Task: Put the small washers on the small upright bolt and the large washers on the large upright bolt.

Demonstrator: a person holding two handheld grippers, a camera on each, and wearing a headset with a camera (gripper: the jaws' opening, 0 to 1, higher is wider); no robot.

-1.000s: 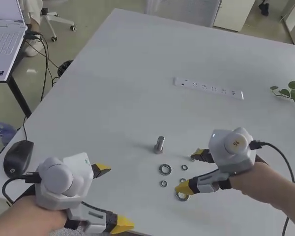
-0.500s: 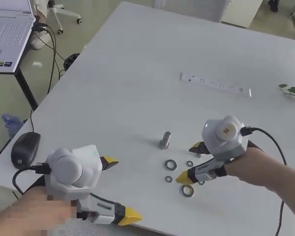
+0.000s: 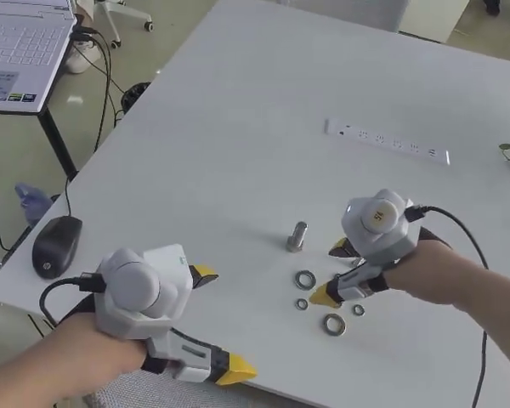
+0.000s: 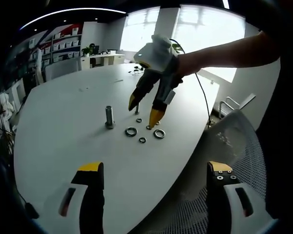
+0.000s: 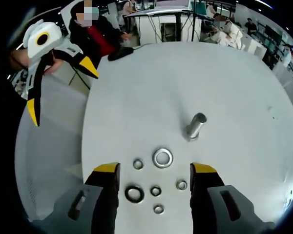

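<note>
Right tongs (image 3: 331,274), jaws wide, held low over the washers (image 5: 163,157) scattered on the table (image 3: 238,127). Several washers lie between the jaws; the bolt (image 3: 297,236) stands upright just beyond. Left tongs (image 3: 223,321), also wide, well apart at the table's near edge.

Head view above, looking down; left, right gripper views low, opposed, sharing bolt (image 4: 109,117), washers (image 5: 163,157).
</note>
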